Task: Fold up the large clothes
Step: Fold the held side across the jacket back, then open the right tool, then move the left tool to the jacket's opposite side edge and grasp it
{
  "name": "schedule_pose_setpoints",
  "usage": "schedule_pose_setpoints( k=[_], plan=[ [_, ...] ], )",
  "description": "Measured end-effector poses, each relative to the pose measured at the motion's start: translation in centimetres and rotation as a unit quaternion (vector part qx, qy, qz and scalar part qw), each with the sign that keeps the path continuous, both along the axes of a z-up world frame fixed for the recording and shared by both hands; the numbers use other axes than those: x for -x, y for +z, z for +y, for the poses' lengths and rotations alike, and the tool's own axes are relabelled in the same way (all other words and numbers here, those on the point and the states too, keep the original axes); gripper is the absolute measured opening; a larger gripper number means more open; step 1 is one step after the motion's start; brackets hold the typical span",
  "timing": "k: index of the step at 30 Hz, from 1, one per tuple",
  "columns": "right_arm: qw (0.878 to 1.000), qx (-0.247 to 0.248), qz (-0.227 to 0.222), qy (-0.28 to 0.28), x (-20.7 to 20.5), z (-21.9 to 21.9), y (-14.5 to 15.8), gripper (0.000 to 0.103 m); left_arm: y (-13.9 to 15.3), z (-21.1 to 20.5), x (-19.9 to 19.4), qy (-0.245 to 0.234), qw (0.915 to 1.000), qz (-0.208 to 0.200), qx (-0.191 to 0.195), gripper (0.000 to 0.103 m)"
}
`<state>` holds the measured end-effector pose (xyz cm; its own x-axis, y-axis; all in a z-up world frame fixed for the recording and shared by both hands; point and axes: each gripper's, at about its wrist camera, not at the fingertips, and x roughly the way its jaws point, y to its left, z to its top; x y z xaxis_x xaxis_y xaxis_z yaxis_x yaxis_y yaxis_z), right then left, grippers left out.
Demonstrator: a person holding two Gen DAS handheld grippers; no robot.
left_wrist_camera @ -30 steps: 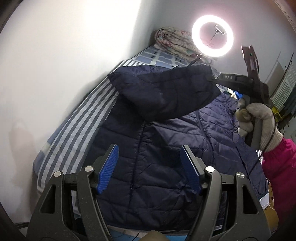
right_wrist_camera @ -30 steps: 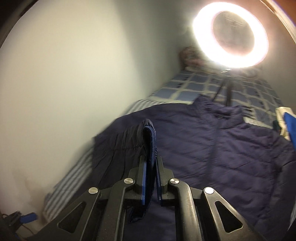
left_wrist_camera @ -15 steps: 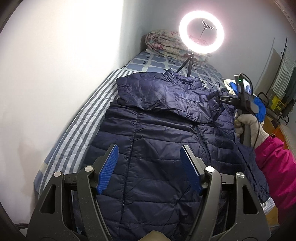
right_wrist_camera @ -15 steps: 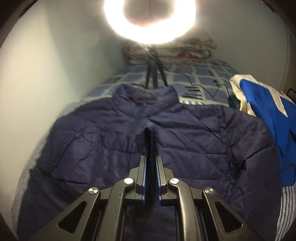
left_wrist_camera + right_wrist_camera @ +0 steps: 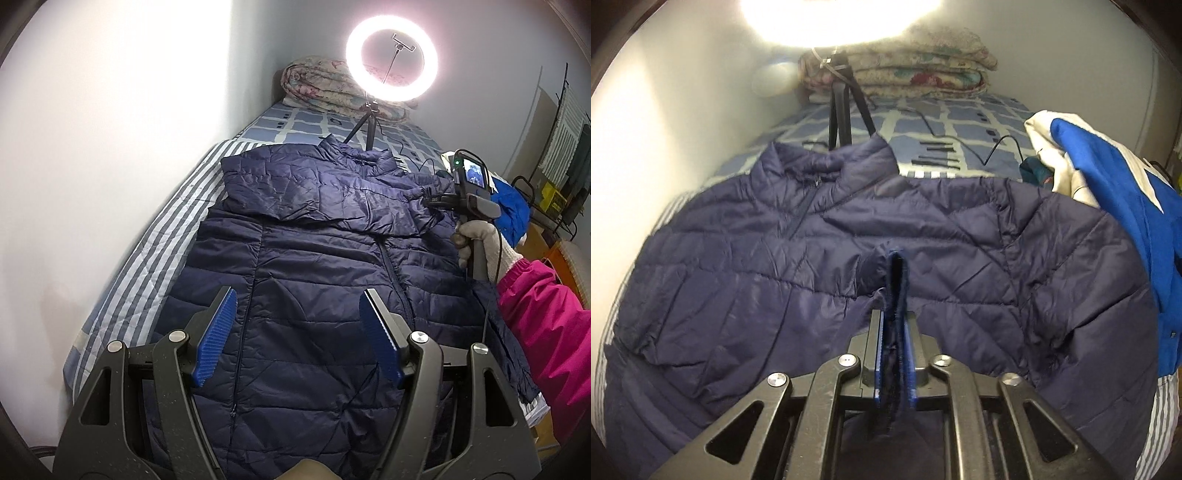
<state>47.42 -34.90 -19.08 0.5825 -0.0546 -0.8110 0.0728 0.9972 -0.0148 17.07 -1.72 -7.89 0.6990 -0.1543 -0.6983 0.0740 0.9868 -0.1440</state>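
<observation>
The right gripper (image 5: 894,325) pinches the sleeve cuff (image 5: 894,280) of the navy quilted jacket (image 5: 314,280) spread across frame centre, while the left gripper (image 5: 297,332) hovers spread apart above its lower half.

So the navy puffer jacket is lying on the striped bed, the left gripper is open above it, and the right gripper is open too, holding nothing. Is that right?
Not quite. The right gripper is shut on the sleeve cuff of the navy puffer jacket; the right wrist view shows dark fabric pinched between its blue pads. The rest holds: the jacket lies on the striped bed and the left gripper is open above it.
</observation>
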Motion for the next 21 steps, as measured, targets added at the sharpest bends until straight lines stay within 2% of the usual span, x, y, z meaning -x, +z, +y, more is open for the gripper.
schedule_pose_setpoints(
  k=[1, 3, 5, 6, 13, 18, 21],
  plan=[
    [1.0, 0.004, 0.003, -0.005, 0.1, 0.1, -0.1, 0.017, 0.1, 0.0, 0.1, 0.0, 1.0, -0.001, 0.0, 0.071],
    [1.0, 0.003, -0.001, -0.017, 0.4, -0.1, 0.2, 0.044, 0.3, -0.1, 0.2, -0.002, 1.0, -0.004, -0.001, 0.071],
    [1.0, 0.0, -0.016, -0.025, 1.2, -0.4, 1.2, 0.061, 0.6, -0.1, 0.3, -0.003, 0.9999, -0.01, -0.002, 0.071],
    [0.999, -0.003, -0.023, -0.026, 1.5, -0.5, 1.8, 0.063, 0.8, -0.2, 0.5, -0.005, 0.9999, -0.013, -0.002, 0.071],
    [0.997, -0.011, -0.075, -0.011, 7.3, -0.5, 9.0, 0.064, 2.8, -1.3, 1.6, -0.022, 0.9987, -0.046, -0.003, 0.071],
    [0.994, -0.005, -0.108, 0.011, 14.8, 0.4, 14.4, 0.067, 4.0, -2.7, 2.3, -0.042, 0.9974, -0.058, 0.009, 0.071],
    [0.993, 0.004, -0.12, 0.013, 19.5, 0.6, 16.7, 0.069, 4.7, -4.0, 2.9, -0.061, 0.996, -0.064, 0.012, 0.071]
  ],
)
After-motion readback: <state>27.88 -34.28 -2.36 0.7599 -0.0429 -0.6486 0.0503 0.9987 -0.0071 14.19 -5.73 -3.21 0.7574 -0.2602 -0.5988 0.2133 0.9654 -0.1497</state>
